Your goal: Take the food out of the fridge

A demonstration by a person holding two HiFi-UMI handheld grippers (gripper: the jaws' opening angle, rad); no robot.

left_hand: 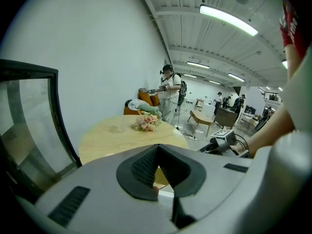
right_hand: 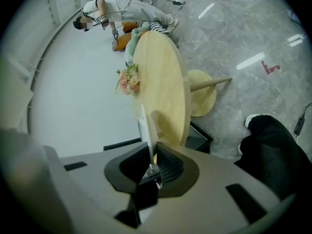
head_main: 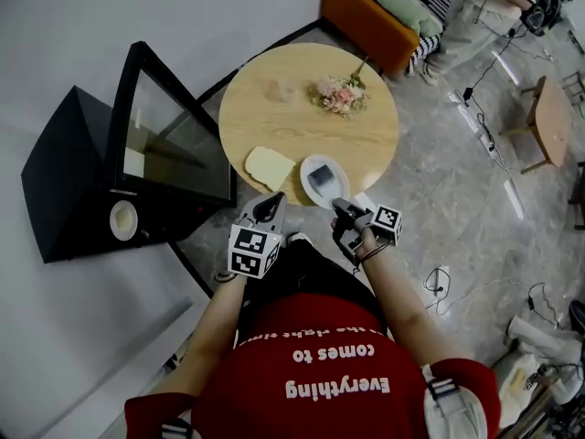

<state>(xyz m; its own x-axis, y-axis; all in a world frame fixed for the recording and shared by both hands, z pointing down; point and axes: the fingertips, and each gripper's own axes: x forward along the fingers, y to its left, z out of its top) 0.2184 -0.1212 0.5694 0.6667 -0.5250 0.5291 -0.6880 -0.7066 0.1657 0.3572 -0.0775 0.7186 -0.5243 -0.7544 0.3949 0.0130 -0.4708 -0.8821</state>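
The right tongs (head_main: 341, 211) pinch the rim of the white plate (head_main: 324, 179) of food at the near edge of the round counter (head_main: 302, 108); the left tongs (head_main: 267, 210) are closed, empty; I would hold the plate level, set it well in from the edge, then release.

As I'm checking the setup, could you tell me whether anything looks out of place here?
The bread lies bare on the table, with no plate under it. The plate is at the table's near rim, its edge in the right gripper's jaws.
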